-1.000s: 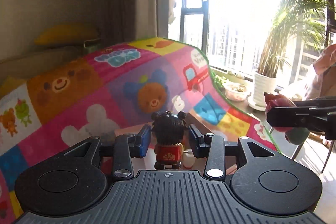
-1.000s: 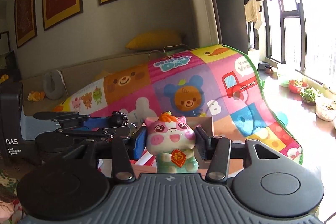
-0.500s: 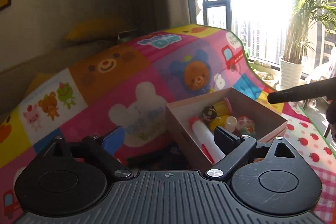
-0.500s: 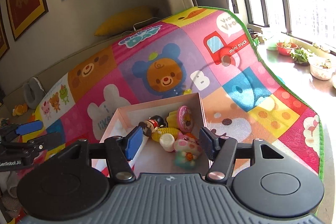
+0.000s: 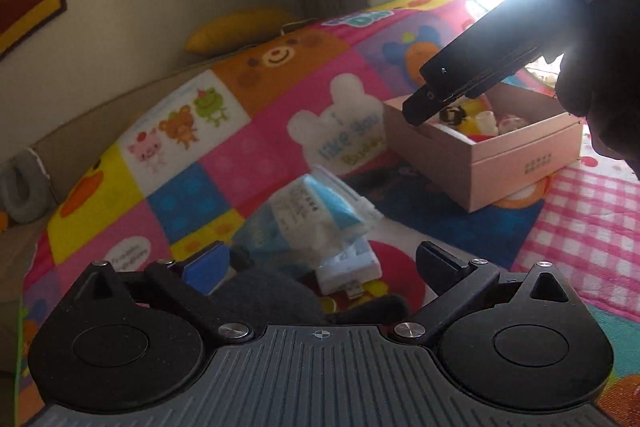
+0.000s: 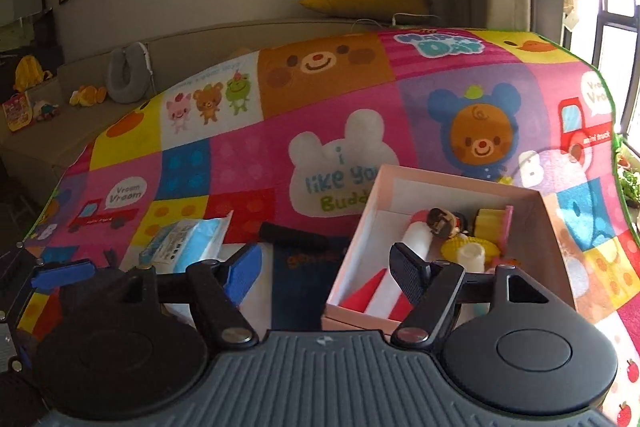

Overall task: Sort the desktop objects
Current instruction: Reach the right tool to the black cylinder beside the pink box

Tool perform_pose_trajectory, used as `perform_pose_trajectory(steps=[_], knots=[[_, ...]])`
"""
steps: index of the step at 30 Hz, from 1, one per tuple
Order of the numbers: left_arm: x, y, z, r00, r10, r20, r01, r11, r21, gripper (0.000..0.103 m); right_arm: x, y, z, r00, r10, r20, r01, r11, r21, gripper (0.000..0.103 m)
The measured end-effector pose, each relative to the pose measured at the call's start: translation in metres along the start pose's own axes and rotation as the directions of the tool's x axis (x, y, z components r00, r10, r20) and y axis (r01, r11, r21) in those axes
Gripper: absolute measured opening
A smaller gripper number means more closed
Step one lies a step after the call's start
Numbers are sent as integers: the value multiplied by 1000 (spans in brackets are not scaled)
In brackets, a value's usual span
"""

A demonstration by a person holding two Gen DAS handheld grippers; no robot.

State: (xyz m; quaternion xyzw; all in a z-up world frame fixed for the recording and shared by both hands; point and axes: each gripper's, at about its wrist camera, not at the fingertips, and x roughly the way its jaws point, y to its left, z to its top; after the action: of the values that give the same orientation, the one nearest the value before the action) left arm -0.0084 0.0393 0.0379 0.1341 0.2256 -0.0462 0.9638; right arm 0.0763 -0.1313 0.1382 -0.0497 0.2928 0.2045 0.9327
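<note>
Claws: left claw (image 5: 322, 263) and right claw (image 6: 326, 267) just opened, both empty. Risk: left descending on tissue packet (image 5: 308, 219), possibly snagging dark cloth (image 5: 264, 297) beneath.

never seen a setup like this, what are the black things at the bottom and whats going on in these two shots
Each black shape is a hand-held gripper with two fingers; a person holds one in each hand, and a small camera on each looks forward along the fingers. One picture comes from the left gripper, the other from the right gripper. Both stand open with their jaws just widening, and neither holds anything. Below them is a colourful cartoon play mat. On it sits a pink box already holding small toys, including a dark-haired doll. Left of the box lie a plastic packet and a dark cloth. The dark bar across the left view is the other gripper.
</note>
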Motion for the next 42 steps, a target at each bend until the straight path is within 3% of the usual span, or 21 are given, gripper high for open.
perform_pose_trajectory(steps=[4,6,8,10,13,16,19,26,29,35,36,37,39,42], knots=[[2,30,-10,1000,29,-2,-29,995,-98,102,45,25,28,997,-4,-73,3,1000,-19,69],[-2,39,-15,1000,-6,13,8,987,-162,102,74,30,45,992,-28,-127,24,999,-40,58],[-8,46,-21,997,-69,34,75,970,-233,103,105,30,58,976,-33,-214,31,999,-14,58],[-14,49,-27,994,-97,55,108,955,-276,103,139,25,64,950,-26,-310,42,998,45,63],[-21,50,-35,989,-117,90,140,942,-306,103,169,23,61,920,-69,-386,106,992,75,73],[-25,53,-37,985,-135,112,164,930,-328,103,183,18,57,903,-67,-424,127,985,115,78],[-28,57,-35,980,-145,133,184,915,-358,103,189,27,55,898,-90,-430,133,989,71,86],[-36,52,-32,985,-120,127,158,924,-349,103,196,52,41,887,-201,-415,164,979,-123,89],[-39,48,-31,986,-115,118,148,930,-336,103,186,58,35,908,-190,-374,135,976,-168,74],[-44,38,-30,987,-124,104,152,935,-321,103,153,69,27,923,-144,-356,58,969,-242,48],[-44,36,-30,986,-132,104,159,935,-316,103,144,69,27,924,-113,-364,29,973,-229,23],[-46,33,-30,984,-143,103,169,937,-307,103,138,69,26,919,-72,-389,-10,979,-205,5],[-47,27,-30,981,-165,102,188,940,-283,103,120,69,20,904,-20,-426,-64,981,-183,4],[-45,19,-30,981,-173,92,191,946,-261,103,93,71,2,898,-26,-438,-85,969,-230,4]])
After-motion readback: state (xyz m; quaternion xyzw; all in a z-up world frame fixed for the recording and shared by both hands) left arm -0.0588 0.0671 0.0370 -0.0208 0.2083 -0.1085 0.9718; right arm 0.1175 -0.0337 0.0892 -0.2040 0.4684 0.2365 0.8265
